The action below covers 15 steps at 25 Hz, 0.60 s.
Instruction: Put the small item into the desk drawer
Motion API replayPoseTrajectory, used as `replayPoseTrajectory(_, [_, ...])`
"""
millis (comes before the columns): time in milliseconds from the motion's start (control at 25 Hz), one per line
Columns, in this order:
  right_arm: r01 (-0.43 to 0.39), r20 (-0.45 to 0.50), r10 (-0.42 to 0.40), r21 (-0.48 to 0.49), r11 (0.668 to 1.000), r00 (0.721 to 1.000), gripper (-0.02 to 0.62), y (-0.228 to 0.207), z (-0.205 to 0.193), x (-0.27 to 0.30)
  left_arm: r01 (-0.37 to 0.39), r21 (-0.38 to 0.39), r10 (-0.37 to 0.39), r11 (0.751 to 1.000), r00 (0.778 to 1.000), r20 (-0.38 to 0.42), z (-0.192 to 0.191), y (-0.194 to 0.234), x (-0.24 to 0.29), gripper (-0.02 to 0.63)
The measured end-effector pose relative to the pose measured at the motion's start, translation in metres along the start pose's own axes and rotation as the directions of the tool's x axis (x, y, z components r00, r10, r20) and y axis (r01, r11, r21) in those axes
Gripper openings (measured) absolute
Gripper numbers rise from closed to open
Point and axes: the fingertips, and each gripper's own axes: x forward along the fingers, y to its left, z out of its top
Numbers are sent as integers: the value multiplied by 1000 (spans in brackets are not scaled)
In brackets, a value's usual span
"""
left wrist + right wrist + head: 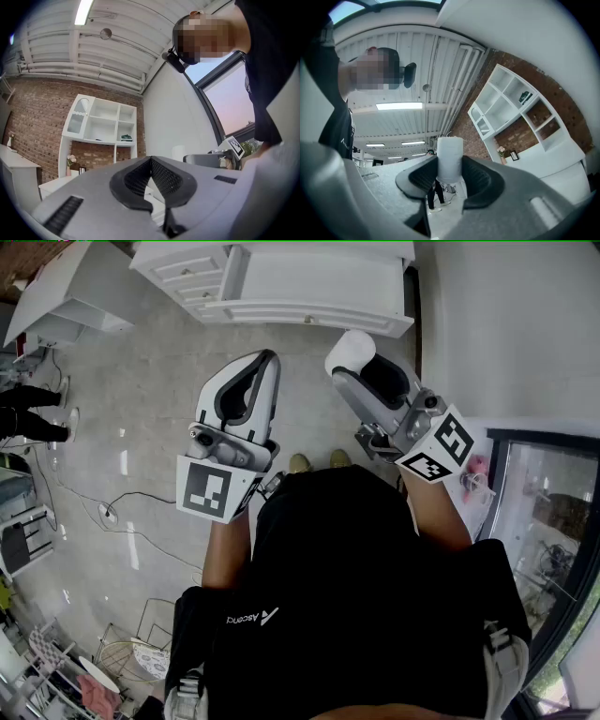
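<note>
Black shirt (319, 549): white lettering (251, 618) beside a small triangular logo, apparently the brand name "Ascend"; the final letters are too small to confirm.

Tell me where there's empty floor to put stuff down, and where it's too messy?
The grey floor is bare between the white desk and the left gripper. The bare stretch runs leftward as far as the cable. The lower left corner is crowded, with a wire rack and a pink cloth.
</note>
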Motion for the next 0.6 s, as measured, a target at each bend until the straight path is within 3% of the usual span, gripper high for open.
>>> replayPoseTrajectory(600, [21, -12, -21, -26, 999, 1000, 163, 13, -23, 63, 2, -5, -2, 1000, 1000, -21, -11, 69, -33, -2])
